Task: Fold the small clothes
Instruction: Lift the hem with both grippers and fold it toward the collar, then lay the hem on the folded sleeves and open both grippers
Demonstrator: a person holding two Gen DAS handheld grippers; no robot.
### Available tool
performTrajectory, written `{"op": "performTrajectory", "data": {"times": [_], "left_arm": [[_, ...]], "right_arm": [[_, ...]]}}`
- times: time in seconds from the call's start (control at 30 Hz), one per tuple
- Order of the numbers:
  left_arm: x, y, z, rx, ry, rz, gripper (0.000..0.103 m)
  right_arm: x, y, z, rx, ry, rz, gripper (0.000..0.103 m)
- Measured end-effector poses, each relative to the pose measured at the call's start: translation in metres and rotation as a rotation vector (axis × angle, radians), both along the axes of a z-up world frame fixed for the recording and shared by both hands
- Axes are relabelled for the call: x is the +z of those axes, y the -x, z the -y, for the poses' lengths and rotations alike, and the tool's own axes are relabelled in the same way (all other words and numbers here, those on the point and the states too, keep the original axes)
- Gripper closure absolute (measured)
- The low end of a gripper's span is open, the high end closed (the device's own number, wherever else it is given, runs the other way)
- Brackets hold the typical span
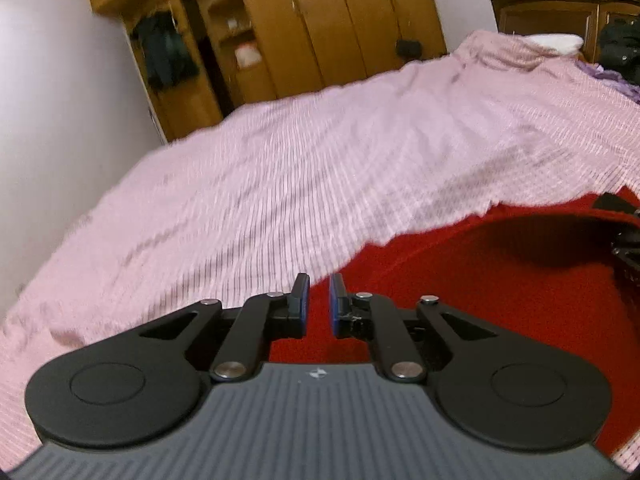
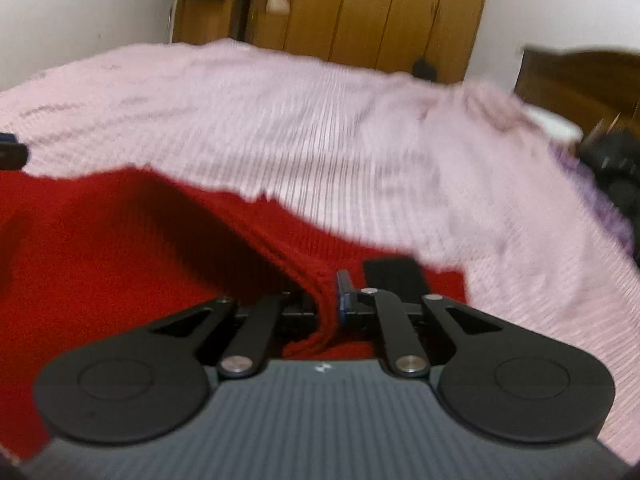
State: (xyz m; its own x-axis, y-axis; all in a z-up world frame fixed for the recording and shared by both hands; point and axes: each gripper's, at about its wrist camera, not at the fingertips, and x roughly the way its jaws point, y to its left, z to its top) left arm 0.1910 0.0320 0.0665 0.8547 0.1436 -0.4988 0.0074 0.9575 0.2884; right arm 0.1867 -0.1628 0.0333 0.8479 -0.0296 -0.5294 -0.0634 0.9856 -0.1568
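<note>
A red knitted garment (image 1: 480, 280) lies on the pink ribbed bedspread (image 1: 280, 180), and one of its edges runs up to my left gripper (image 1: 320, 292). That gripper's blue pads stand almost together, with red fabric showing in the narrow slot between them. In the right wrist view, the red garment (image 2: 120, 240) is lifted into a ridge that runs into my right gripper (image 2: 326, 286). That gripper is shut on a bunched fold, and the fold hides its left finger. The other gripper shows at each view's edge: the right gripper (image 1: 628, 240) and the left gripper (image 2: 12, 152).
The bedspread (image 2: 320, 140) stretches away ahead of both grippers. A wooden wardrobe (image 1: 320, 20) stands beyond the bed, and there is a dark headboard (image 1: 560, 0) at the right. Near the headboard lie a white pillow (image 1: 556, 42), a purple cloth (image 1: 612, 76) and a black bundle (image 1: 620, 48).
</note>
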Motion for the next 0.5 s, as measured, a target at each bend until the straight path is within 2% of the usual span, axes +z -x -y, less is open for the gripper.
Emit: {"op": "performTrajectory", "data": {"times": [0.03,0.1,0.17,0.23,0.27,0.33,0.5], "left_arm": [[-0.003,0.0,-0.004,-0.002,0.008,-0.014,0.089],[-0.006,0.0,-0.009,-0.003,0.018,-0.034,0.078],[-0.006,0.008,-0.015,-0.013,0.026,-0.038,0.057],[-0.003,0.016,-0.019,-0.02,0.019,-0.028,0.046],[-0.002,0.02,-0.022,-0.025,0.012,-0.022,0.043],[0.002,0.026,-0.024,-0.032,0.002,-0.021,0.04],[0.014,0.047,-0.038,-0.031,-0.007,-0.015,0.037]], "right_arm": [[-0.001,0.001,-0.001,-0.002,0.009,0.007,0.09],[-0.001,0.003,-0.003,0.004,0.028,0.009,0.09],[0.001,0.002,-0.005,0.018,0.043,0.009,0.089],[0.004,0.007,-0.002,0.02,0.049,0.014,0.074],[0.007,0.01,0.002,0.015,0.05,0.018,0.068],[0.012,0.017,0.011,0.019,0.03,0.018,0.041],[0.026,0.036,0.038,0.046,-0.05,0.008,0.037]]}}
